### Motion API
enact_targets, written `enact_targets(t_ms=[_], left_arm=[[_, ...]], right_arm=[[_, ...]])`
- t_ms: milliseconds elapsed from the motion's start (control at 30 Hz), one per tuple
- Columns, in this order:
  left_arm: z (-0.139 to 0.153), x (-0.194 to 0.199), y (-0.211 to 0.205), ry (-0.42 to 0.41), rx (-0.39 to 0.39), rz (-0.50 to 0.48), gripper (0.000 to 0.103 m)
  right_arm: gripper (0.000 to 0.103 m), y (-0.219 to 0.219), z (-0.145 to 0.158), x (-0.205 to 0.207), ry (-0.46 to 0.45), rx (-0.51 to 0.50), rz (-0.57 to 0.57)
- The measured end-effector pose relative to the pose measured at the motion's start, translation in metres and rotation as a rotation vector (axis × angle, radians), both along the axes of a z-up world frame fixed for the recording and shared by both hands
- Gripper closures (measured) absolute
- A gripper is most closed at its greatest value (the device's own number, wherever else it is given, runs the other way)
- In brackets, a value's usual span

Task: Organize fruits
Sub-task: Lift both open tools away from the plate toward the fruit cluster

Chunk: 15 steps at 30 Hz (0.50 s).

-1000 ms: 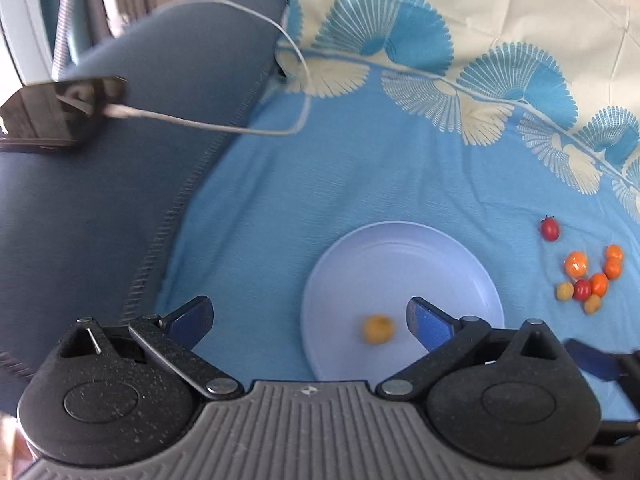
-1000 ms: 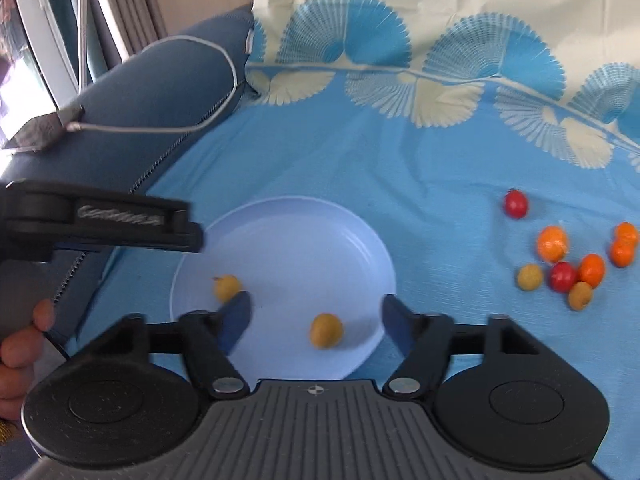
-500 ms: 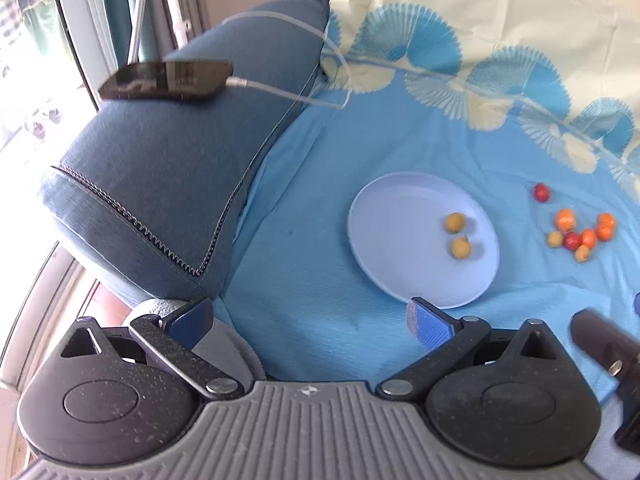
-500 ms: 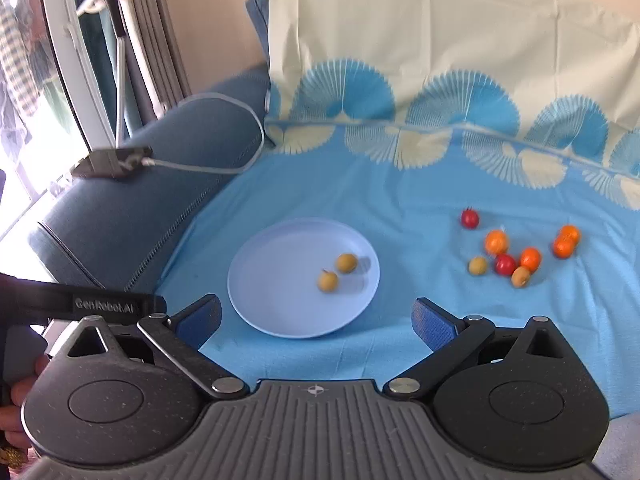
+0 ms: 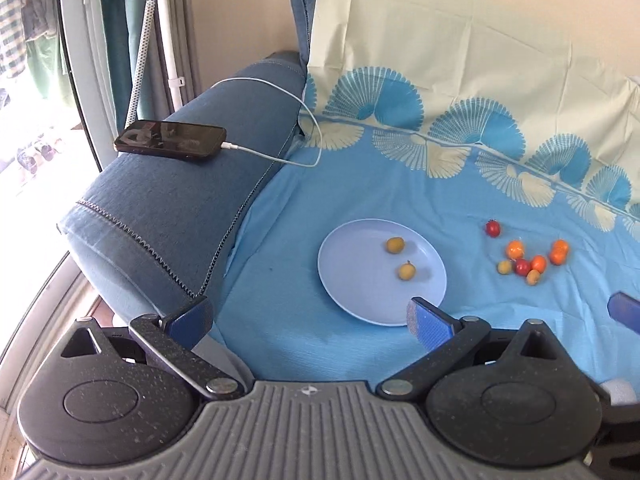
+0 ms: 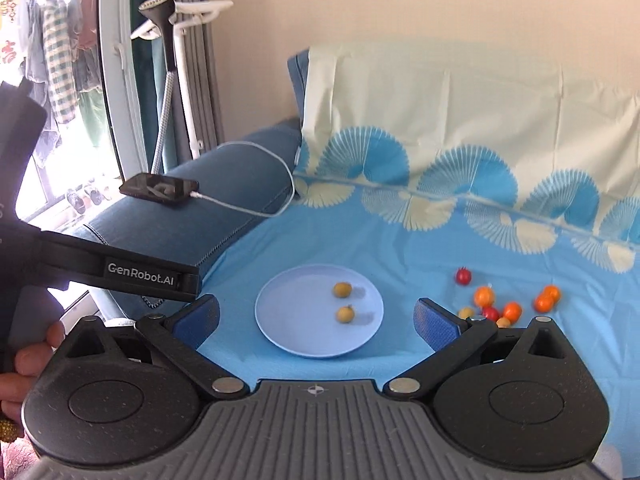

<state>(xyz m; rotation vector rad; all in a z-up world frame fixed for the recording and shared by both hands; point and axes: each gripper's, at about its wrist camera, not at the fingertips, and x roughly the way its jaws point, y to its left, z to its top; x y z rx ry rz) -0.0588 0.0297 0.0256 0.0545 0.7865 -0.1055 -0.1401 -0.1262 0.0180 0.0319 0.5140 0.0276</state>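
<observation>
Both grippers, left gripper (image 5: 310, 316) and right gripper (image 6: 318, 318), spread wide, empty; plate (image 6: 292, 312) with two yellow fruits (image 6: 343, 289) ahead, apart.

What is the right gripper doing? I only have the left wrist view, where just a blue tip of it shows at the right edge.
Observer: In its own view the right gripper is wide open, with nothing between its fingers; the plate lies ahead of it.
Operator: Is anyone's hand visible?
Observer: Yes, a hand at the left edge holds the handle of the left gripper.
Operator: What tops the pole behind the phone?
Observer: A steamer head, standing above the phone.
</observation>
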Motion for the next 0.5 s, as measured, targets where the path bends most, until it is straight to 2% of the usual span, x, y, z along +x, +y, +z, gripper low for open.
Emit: enact_targets(t_ms=[500], left_arm=[[0.009, -0.019, 0.012, -0.034, -0.011, -0.008, 0.000]], right_arm=[[0.001, 0.012, 0.008, -0.017, -0.024, -0.007, 0.023]])
